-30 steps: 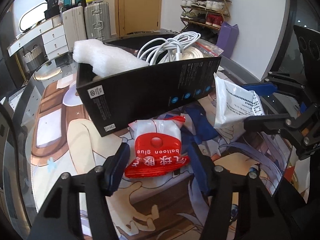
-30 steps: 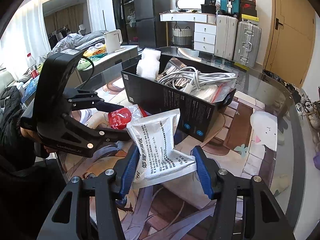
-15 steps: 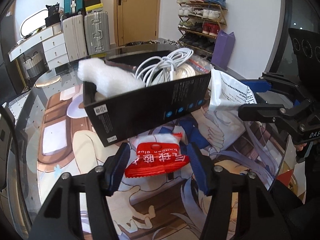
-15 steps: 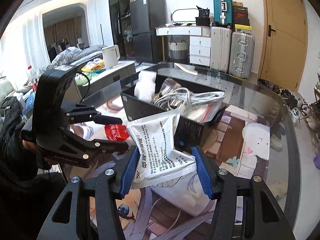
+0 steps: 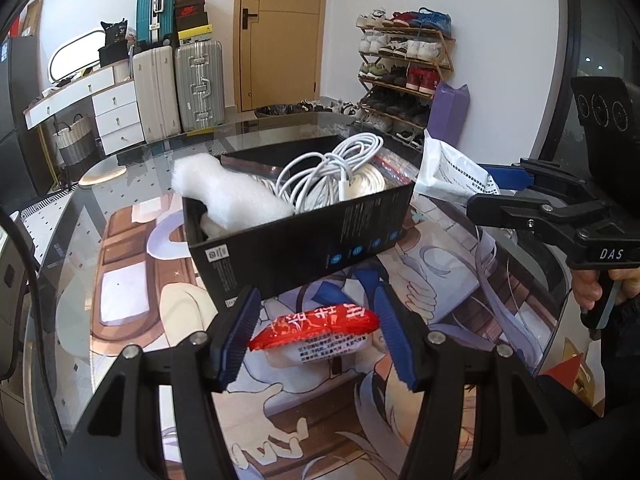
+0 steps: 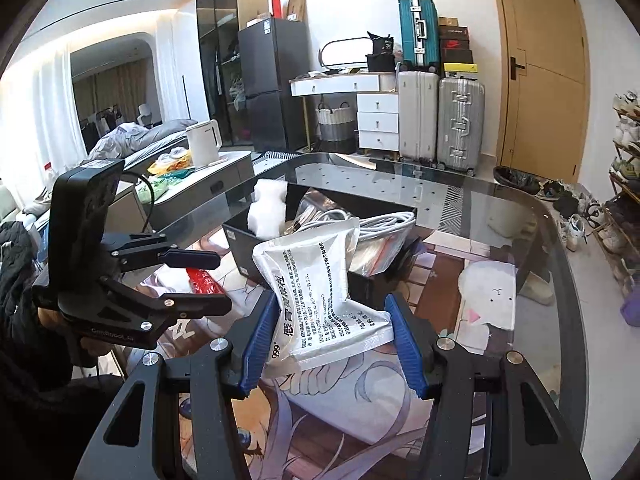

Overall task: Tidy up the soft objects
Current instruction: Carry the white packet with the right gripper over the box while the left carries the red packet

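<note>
My left gripper [image 5: 316, 336] is shut on a red and white balloon glue packet [image 5: 316, 326] and holds it above the table, just in front of the black box [image 5: 304, 236]. My right gripper [image 6: 332, 340] is shut on a white printed pouch [image 6: 316, 284] and holds it raised in front of the box [image 6: 244, 264]. The box holds white foam [image 5: 224, 196], coiled white cables [image 5: 336, 176] and plastic bags. The pouch also shows in the left wrist view [image 5: 452, 172], right of the box. The left gripper and red packet [image 6: 204, 280] show in the right wrist view.
The box stands on a glass table over an illustrated mat [image 5: 132, 288]. Suitcases [image 5: 198, 84], a white dresser and a shoe rack [image 5: 404, 68] stand beyond the table. A white kettle [image 6: 204, 142] sits on a side counter at the left.
Both grippers have risen with their packets. The red packet has lifted off the mat and tilted flat; the white pouch is now higher, level with the box top.
</note>
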